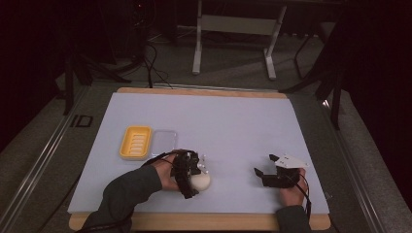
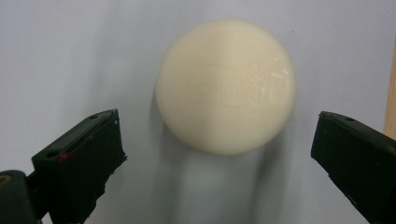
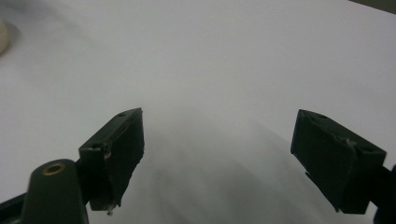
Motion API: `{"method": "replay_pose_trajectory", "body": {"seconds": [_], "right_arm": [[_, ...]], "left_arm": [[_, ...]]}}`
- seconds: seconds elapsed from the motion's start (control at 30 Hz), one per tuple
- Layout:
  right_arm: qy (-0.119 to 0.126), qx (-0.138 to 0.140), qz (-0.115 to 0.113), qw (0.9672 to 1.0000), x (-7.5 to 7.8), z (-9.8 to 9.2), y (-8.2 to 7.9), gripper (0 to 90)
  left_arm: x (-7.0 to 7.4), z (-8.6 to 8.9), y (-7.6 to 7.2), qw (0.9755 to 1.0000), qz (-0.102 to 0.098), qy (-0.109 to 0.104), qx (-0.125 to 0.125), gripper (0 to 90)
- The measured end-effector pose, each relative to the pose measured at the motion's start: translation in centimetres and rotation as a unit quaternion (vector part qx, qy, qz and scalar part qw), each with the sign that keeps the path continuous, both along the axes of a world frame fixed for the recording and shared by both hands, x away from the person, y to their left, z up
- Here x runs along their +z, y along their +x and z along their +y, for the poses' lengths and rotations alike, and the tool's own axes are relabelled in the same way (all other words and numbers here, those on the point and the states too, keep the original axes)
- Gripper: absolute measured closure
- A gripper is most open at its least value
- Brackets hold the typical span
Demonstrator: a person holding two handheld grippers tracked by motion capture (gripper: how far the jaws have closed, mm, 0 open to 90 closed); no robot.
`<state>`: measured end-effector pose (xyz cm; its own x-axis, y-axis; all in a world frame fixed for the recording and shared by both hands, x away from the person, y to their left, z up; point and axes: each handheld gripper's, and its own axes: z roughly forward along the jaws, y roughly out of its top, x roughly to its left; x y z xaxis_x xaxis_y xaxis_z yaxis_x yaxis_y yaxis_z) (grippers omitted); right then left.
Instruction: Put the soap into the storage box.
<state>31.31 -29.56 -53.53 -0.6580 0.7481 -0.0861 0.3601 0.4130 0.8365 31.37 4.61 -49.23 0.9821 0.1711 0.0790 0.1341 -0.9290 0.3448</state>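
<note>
A round cream bar of soap (image 2: 226, 86) lies on the pale mat just beyond my left gripper's (image 2: 217, 161) two black jaws, which stand wide apart with nothing pressed between them. From above, the soap (image 1: 201, 182) sits at the front left of the mat, right against my left gripper (image 1: 193, 177). My right gripper (image 1: 265, 164) rests at the front right, open and empty; in its own view my right gripper (image 3: 217, 140) has only bare mat between the jaws, and the soap's edge (image 3: 2, 35) peeks in at the far left.
A yellow ribbed soap dish (image 1: 135, 142) and a clear lid (image 1: 164, 141) lie side by side behind my left hand. The mat (image 1: 218, 121) covers a wooden table; its front edge (image 1: 204, 222) is near both forearms. A metal stand (image 1: 233, 29) is beyond the table.
</note>
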Motion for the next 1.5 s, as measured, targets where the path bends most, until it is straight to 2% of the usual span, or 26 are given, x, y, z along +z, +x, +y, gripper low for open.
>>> {"method": "replay_pose_trajectory", "body": {"seconds": [0.37,0.6,0.87,1.17,1.33,1.5], "right_arm": [[0.000,0.001,0.000,1.0000,0.0,0.0,0.0,17.0],[-0.001,0.002,0.000,1.0000,0.0,0.0,0.0,17.0],[-0.001,0.004,0.001,1.0000,0.0,0.0,0.0,17.0],[-0.001,0.004,0.001,1.0000,0.0,0.0,0.0,17.0],[-0.001,0.004,0.002,1.0000,0.0,0.0,0.0,17.0],[-0.002,0.005,0.001,1.0000,0.0,0.0,0.0,17.0]], "left_arm": [[-0.4,-1.6,0.5,0.9996,0.010,0.020,-0.018,4.6],[-0.8,-2.4,0.6,0.9990,0.008,0.037,-0.022,5.3],[-0.8,-2.9,1.0,0.9981,0.022,0.046,-0.034,15.0],[-1.3,-3.7,0.8,0.9965,0.020,0.071,-0.040,16.8],[-1.0,-3.7,0.9,0.9958,0.019,0.080,-0.041,22.1],[-1.0,-3.5,0.9,0.9949,0.018,0.089,-0.044,22.5]]}}
